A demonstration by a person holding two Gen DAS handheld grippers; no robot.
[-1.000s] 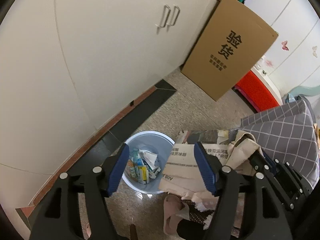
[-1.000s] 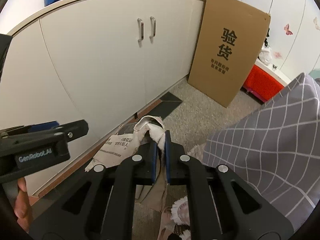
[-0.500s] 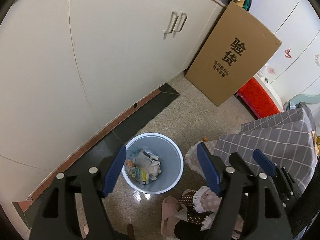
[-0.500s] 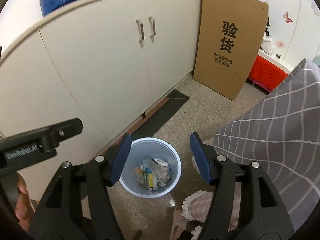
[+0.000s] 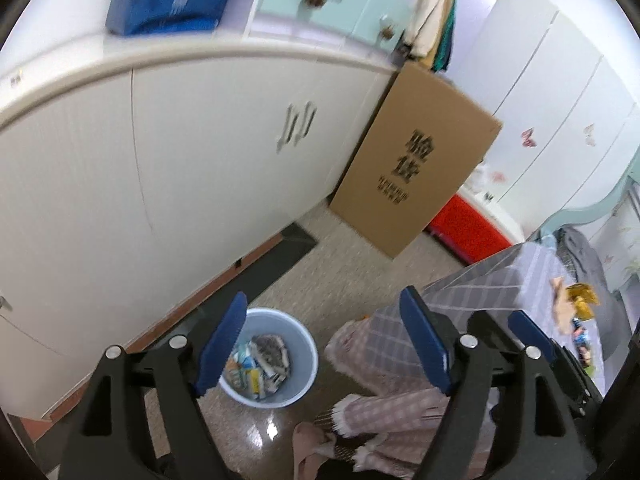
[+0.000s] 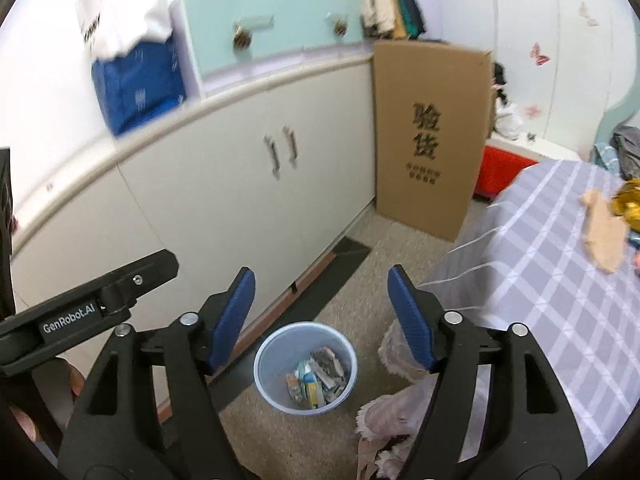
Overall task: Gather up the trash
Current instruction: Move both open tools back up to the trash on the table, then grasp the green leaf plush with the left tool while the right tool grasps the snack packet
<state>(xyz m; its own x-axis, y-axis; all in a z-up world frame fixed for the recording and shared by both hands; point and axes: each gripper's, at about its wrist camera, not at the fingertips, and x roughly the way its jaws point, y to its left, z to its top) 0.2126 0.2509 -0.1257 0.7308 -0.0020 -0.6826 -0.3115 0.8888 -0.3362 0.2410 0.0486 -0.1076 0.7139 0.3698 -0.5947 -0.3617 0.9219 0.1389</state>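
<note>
The left gripper [image 5: 324, 344] is standing w/ jaws wide apart and nothing btwn them, and its jaws have just been opening further; the right gripper [image 6: 322, 316] is likewise gaping and empty, its jaws having just been spreading too. Both are hovering above the bin [image 6: 264, 360], the pale blue bucket on the floor that serves as landmark here. Inside the bin, crumpled paper and packaging [image 6: 320, 376] are lying in a loose heap, well below the rim. To the right of the bin, the bed w/ the grey checked cover [image 6: 560, 280] is carrying more trash: a tan paper scrap [image 6: 604, 232] and a gold wrapper [image 6: 630, 200], well apart from the bin. Behind the bin, the white cabinet [image 5: 200, 160] is running along the wall, w/ a cardboard box [image 6: 428, 136] leaning farther back. Risk, as judged: the next reach is probably going across to the bed, and a thin scrap on soft cloth could be pinched together w/ the cover, or slip out on the way to the bin. Close by the bin the person's trouser legs [image 5: 400, 412] and slipper are crowding the floor, so a dropped piece could land there unseen. Both views are motion-blurred; the items at the bed's far edge are cut off by the frame, and what lies under the top layer in the bin can't be made out.
</note>
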